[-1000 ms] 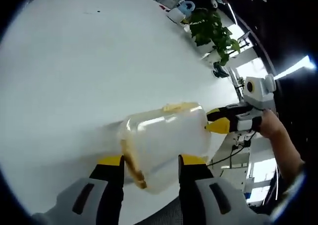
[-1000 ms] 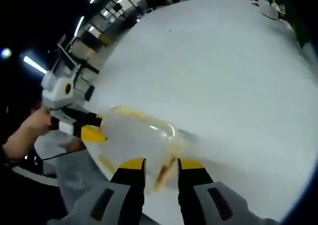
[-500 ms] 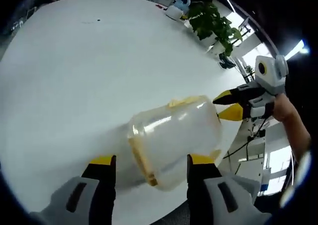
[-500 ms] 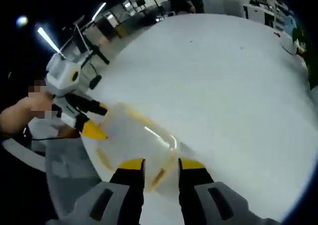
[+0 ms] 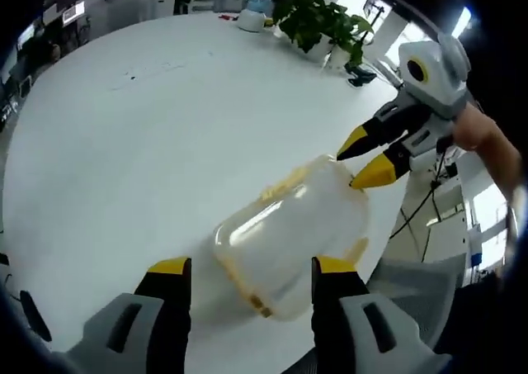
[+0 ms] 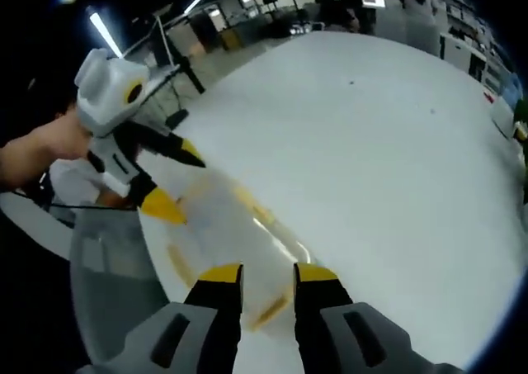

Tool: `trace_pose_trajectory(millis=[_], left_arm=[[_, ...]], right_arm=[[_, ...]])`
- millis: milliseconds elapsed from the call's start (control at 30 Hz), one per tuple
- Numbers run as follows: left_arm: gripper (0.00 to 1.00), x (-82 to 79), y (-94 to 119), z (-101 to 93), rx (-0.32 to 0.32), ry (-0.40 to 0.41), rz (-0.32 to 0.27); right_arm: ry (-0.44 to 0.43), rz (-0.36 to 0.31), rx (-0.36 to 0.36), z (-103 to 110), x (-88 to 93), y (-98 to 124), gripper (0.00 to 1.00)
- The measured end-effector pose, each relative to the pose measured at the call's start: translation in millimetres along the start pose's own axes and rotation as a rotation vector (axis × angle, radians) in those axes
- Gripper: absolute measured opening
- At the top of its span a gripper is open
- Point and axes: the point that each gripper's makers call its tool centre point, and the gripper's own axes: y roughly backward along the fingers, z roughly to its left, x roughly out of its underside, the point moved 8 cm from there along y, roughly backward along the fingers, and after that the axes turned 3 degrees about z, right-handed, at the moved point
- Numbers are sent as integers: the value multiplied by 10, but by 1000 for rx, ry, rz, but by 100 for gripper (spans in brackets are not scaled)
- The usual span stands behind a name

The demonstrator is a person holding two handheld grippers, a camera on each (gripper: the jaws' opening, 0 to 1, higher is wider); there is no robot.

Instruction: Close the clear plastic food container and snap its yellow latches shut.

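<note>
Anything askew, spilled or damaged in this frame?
The clear container sits near the white table's edge, with both grippers at it. No spill or damage visible.

A broad, round-edged white worktop (image 5: 148, 143) carries everything here, its surface plain and glossy. Near its close edge lies a clear plastic food container (image 5: 289, 234) with yellow latches, resting on its side. At the far rim stand leafy potted plants (image 5: 318, 23) and a pale blue watering can (image 5: 254, 15), well apart from the container.
</note>
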Motion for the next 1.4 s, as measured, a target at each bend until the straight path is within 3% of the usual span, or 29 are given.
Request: trace_pose_trajectory(millis=[200,267,333,367,600,933,1067,1400], left_arm=[[58,-136,26,-91,-2,-115,-21],[57,-183,13,-144,26,-199,-43],[56,-176,1,-182,37,-206,-24],[55,-196,-11,-224,72,-245,-47],[55,-148,-63,-374,97,-355,-25],[53,-185,-62,-360,93,-398,-18],[52,-183,-69,-413,101,-499,-9],[51,-139,-111,-491,95,-567,31]], right_arm=[[54,3,-12,5,-34,-8,22],[72,1,-17,30,-64,-12,22],[88,2,-30,64,-94,-31,22],[100,5,-37,81,-106,-44,22],[174,37,-51,172,-166,-138,22],[207,51,-64,210,-216,-182,22],[216,50,-78,263,-223,-176,22],[250,49,-87,294,-283,-212,21]])
